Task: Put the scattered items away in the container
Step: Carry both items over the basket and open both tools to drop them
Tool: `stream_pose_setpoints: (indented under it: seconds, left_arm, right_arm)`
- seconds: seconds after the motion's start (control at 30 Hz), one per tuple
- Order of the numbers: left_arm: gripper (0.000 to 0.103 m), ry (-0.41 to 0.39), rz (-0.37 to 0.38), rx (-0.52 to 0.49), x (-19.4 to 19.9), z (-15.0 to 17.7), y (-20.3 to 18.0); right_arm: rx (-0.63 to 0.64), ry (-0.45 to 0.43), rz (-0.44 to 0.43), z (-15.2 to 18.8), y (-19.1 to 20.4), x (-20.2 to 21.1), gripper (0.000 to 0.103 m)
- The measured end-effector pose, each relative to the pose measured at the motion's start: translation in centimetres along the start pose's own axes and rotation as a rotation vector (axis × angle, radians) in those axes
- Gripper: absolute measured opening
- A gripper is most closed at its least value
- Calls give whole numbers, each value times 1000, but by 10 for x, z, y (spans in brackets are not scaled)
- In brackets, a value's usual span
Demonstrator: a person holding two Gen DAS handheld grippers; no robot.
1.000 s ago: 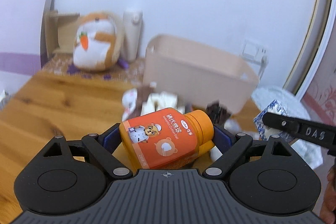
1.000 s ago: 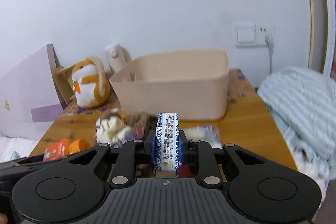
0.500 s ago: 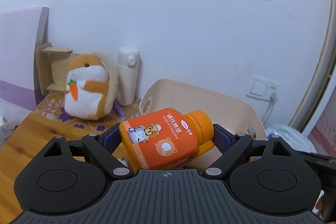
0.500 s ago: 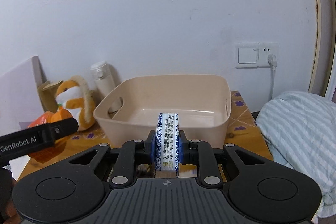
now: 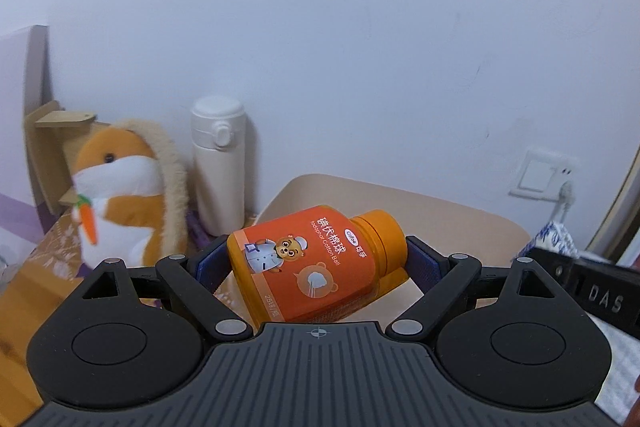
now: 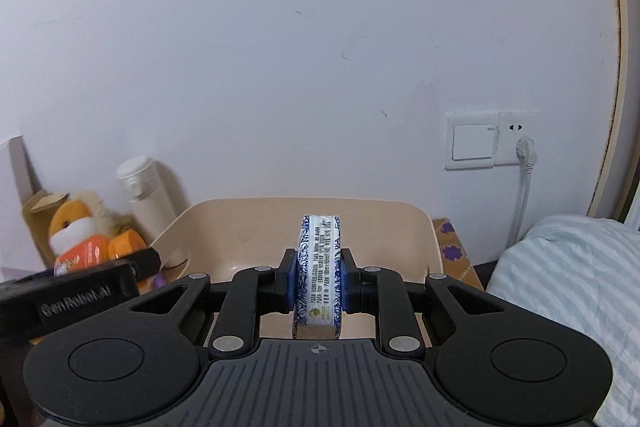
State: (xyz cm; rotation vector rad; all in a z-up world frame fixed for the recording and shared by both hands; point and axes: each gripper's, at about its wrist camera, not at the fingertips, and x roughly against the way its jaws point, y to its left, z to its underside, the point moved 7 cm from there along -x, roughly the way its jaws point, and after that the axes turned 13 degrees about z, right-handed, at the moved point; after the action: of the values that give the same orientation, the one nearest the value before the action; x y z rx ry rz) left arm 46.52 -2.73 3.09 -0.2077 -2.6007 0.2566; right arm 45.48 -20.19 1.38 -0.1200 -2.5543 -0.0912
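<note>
My left gripper (image 5: 316, 261) is shut on an orange cotton-ball bottle (image 5: 316, 267) with a bear label, lying sideways between the jaws, held over the near rim of the beige tub (image 5: 460, 223). My right gripper (image 6: 318, 281) is shut on a blue-and-white patterned tissue pack (image 6: 318, 267), held upright above the same beige tub (image 6: 248, 227). The orange bottle also shows at the left of the right wrist view (image 6: 96, 251). The tissue pack shows at the right edge of the left wrist view (image 5: 554, 241). The tub's floor is mostly hidden.
A plush hamster with a carrot (image 5: 120, 191) and a white thermos (image 5: 218, 163) stand left of the tub against the wall. A wall switch and socket with a plugged cable (image 6: 492, 143) sit right. A striped blanket (image 6: 568, 283) lies at the right.
Both grippers have risen and moved forward from the table's scattered items to above the tub, each still holding its item. The scattered pile has dropped out of view.
</note>
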Motion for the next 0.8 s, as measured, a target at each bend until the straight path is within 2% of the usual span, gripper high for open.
stream_pose_setpoints:
  seconds: [0.13, 0.3, 0.43, 0.63, 0.67, 0.7, 0.8]
  left_arm:
    - [91, 53, -26, -31, -39, 7, 3]
    - [91, 141, -37, -27, -77, 23, 10]
    - [91, 166, -62, -74, -87, 34, 9]
    - [91, 201, -56, -130, -94, 43, -1]
    - [91, 202, -57, -139, -94, 45, -2]
    - [91, 201, -57, -146, -93, 46, -1]
    - [91, 197, -48, -152, -89, 42, -2]
  right_arm:
    - [3, 48, 28, 0, 2, -37, 18]
    - [15, 119, 58, 16, 2, -75, 18]
    - [32, 156, 74, 29, 3, -89, 18]
    - [45, 180, 117, 37, 3, -98, 19]
    - [47, 186, 117, 39, 4, -98, 21]
    - [48, 188, 118, 40, 4, -98, 32]
    - [49, 174, 112, 39, 3, -93, 38]
